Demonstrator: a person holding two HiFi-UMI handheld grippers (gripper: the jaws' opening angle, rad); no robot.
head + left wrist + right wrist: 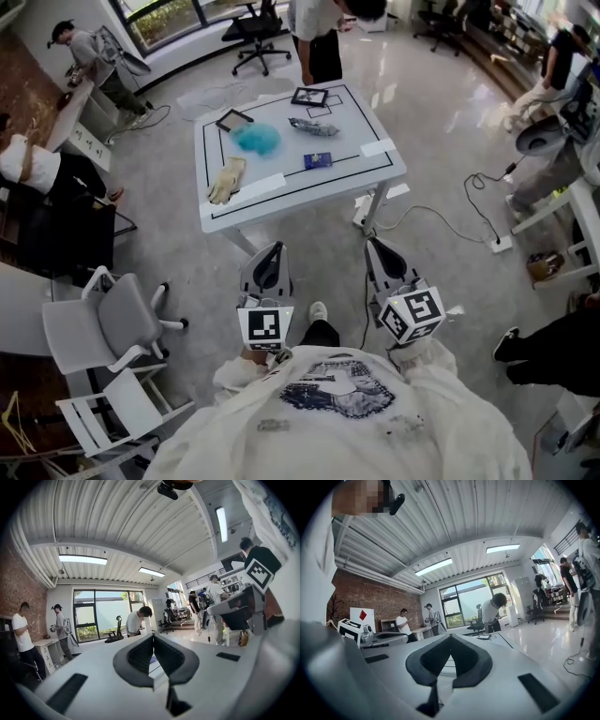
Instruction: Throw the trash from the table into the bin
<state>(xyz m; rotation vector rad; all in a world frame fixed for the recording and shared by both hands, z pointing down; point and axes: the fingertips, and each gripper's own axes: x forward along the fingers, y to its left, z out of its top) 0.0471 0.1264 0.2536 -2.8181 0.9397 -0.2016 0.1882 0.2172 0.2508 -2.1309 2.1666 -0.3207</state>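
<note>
Left gripper (273, 249): jaws together, empty, short of the bench.
Right gripper (373, 246): jaws together, empty, to its right.
Bench: white square bench (352, 117) with black border line.
Near left: cream work glove (226, 179).
Middle: small blue packet (317, 160), teal fluffy clump (255, 139).
Far: crumpled silver wrapper (312, 127).

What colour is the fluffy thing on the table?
The fluffy thing is turquoise; head view shows it best.

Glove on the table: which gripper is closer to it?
Left. The left gripper hangs short of the table, with the glove ahead and slightly to its left. The right gripper is also short of the table, farther over toward its right end.
</note>
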